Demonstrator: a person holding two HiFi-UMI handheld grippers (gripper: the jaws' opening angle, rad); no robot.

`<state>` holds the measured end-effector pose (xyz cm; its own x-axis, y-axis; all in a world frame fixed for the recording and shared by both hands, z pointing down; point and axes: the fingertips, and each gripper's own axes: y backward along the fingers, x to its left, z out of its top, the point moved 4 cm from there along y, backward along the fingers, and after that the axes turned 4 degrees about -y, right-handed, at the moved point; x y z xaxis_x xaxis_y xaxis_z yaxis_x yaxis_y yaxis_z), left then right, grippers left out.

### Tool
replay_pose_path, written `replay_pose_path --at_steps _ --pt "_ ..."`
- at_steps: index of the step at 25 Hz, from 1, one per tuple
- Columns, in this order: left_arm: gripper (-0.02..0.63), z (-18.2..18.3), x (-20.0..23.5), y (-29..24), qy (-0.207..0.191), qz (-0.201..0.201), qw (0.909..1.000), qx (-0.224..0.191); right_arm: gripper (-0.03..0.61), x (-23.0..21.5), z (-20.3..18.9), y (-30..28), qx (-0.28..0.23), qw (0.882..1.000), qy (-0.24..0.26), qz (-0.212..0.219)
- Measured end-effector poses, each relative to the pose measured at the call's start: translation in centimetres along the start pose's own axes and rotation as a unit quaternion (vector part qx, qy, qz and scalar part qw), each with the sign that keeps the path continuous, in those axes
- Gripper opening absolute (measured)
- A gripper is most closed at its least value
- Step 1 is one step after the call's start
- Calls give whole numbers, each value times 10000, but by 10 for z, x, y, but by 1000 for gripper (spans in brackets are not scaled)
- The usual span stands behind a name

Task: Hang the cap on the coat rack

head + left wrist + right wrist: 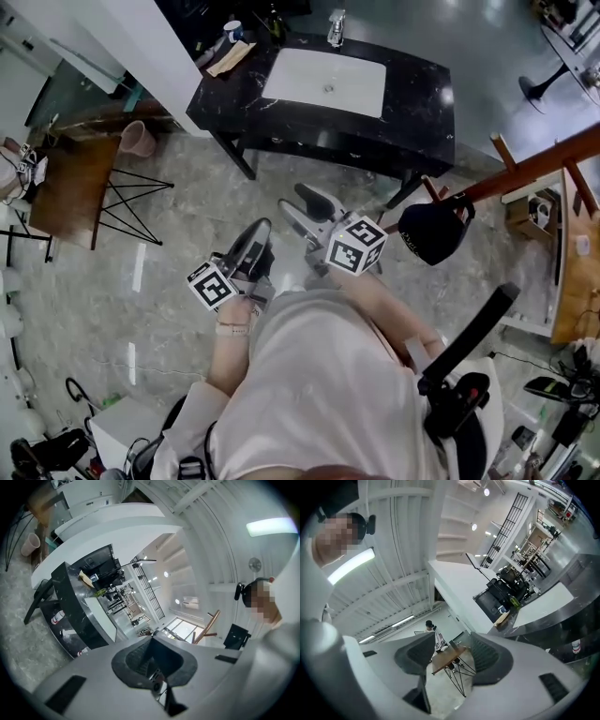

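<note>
In the head view a black cap hangs from a peg of the wooden coat rack, whose pole slants in from the right. Neither gripper touches it. My right gripper is left of the cap, open, with nothing between its fingers; the right gripper view shows a plain gap at the right gripper. Further left and lower is my left gripper, its jaws pressed together and empty. In the left gripper view the left gripper is shut, and the rack shows far off.
A black marble vanity with a white sink stands ahead. A wooden table on wire legs and a pink bucket are at the left. A black stand rises at the lower right, near wooden shelving.
</note>
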<state>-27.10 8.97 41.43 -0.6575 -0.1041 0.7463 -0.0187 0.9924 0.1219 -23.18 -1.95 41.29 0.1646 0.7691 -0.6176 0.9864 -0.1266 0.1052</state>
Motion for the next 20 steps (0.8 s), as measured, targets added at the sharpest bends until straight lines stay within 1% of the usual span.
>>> replay_pose_path --at_steps 4,9,12,20 --pt "8 13 -4 -5 -154 -28 9998 -153 224 10 9 -11 14 9995 142 266" --pt "8 19 -9 -6 -235 7 9993 -274 222 18 16 -10 -92 9988 201 436" --pt "8 19 -7 -11 -258 -1 9993 -263 222 19 17 -12 -86 9982 289 518" --pt "8 14 -4 -14 -152 -8 9997 -190 221 12 9 -9 94 9987 396 319"
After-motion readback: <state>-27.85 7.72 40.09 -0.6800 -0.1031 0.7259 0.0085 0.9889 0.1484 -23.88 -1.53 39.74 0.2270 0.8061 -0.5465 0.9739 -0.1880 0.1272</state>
